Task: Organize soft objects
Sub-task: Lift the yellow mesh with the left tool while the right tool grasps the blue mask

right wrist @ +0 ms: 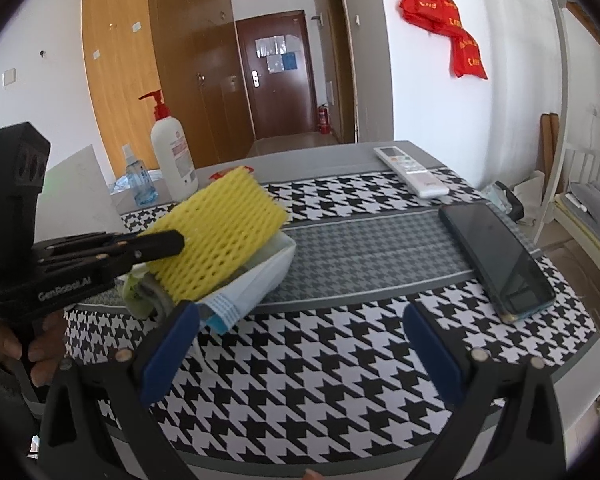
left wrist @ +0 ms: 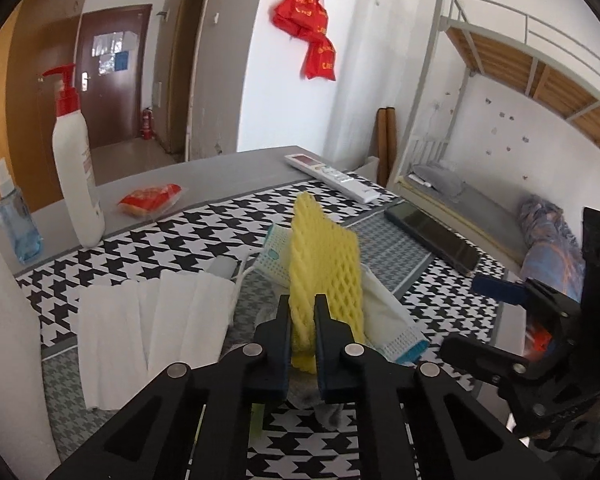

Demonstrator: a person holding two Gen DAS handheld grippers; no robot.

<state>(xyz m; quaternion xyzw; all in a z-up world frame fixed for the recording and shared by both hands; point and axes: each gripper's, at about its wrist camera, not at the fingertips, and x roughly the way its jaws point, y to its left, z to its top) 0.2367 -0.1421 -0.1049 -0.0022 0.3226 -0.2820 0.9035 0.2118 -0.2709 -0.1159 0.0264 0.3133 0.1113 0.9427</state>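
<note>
Yellow foam netting (left wrist: 324, 268) is what you have in your left gripper (left wrist: 302, 316), its jaws closed narrow on the lower end so the sleeve stands up above the white basket (right wrist: 268, 276); from the right wrist view the netting hangs over the basket's left part, lifted rather than settled inside, though whether its bottom edge touches anything in there is hidden. Your right gripper (right wrist: 304, 344) hangs with its jaws wide and nothing between them, just above the houndstooth cloth (right wrist: 340, 360) near the basket's front corner. By my reading, you are partway through: something pale green and grey already sits in the basket beside the netting, which suggests some soft things are gathered. Outside it remain the folded white tissue (left wrist: 152, 328) lying on the cloth to the left and the small red packet (left wrist: 150, 198) farther back near the pump bottle (left wrist: 76, 168). Whether that packet counts as soft, you will have to judge. The phone (right wrist: 496, 260) and remote (right wrist: 410, 170) lie well apart on the right and look like no part of this job.
</note>
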